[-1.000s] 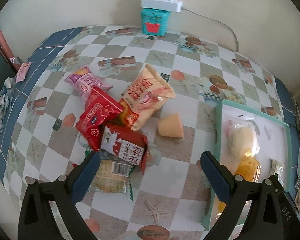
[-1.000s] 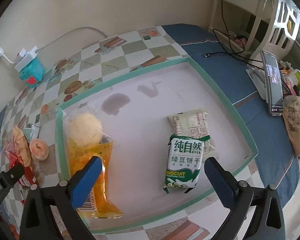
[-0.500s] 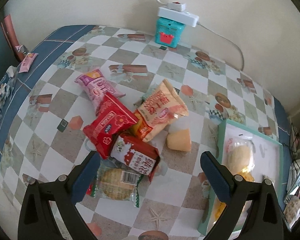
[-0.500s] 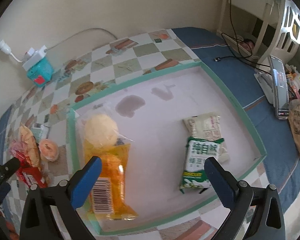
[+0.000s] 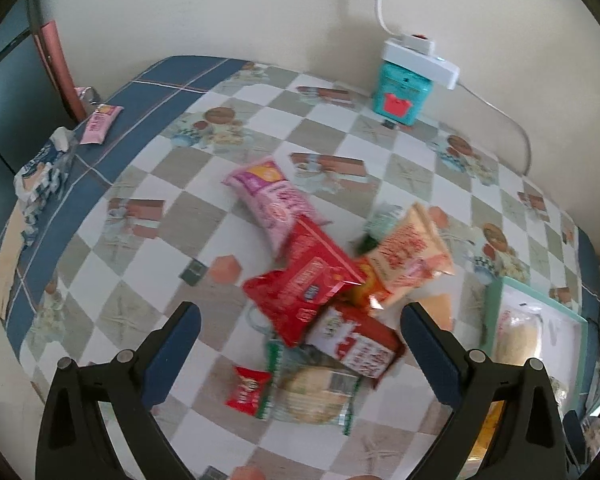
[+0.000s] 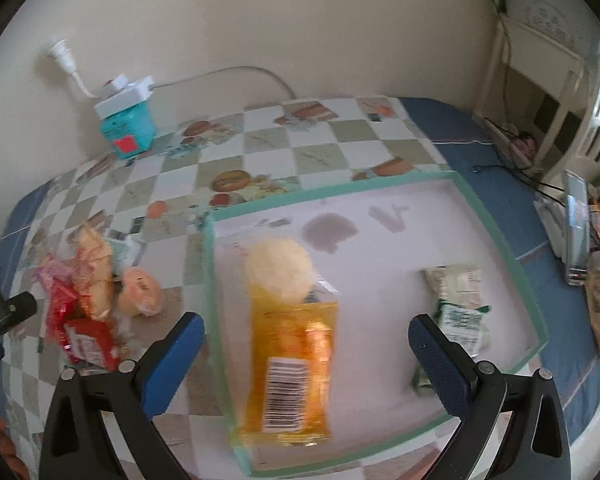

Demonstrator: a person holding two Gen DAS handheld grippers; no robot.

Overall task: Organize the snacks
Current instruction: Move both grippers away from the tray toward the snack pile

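Checkered tablecloth (image 5: 148, 240) covers the table, cream wall behind, teal box (image 5: 400, 98) with a white power strip on top at the back edge. Left gripper (image 5: 300, 344) hangs above the snack pile, jaws wide, nothing between them. Only the left view shows the pile clearly: pink packet (image 5: 272, 196), red packet (image 5: 304, 284), orange-cream packet (image 5: 408, 256), red-white packet (image 5: 352, 344), round biscuit in a clear wrapper (image 5: 312, 396), and a small red sachet (image 5: 248, 392) just beside it. That view catches only a sliver of the tray. Right gripper (image 6: 304, 348) is also wide and empty, over the green-rimmed tray (image 6: 496, 220). Right view shows the tray contents: yellow packet (image 6: 292, 364) overlapping a pale round bun (image 6: 278, 268) at the left side, green biscuit packet (image 6: 460, 320) overlapping a pale packet (image 6: 456, 280) at the right. Orange jelly cup (image 6: 140, 292) sits on the cloth between pile and tray. Phone (image 6: 576, 228) lies on the blue border, right view only.
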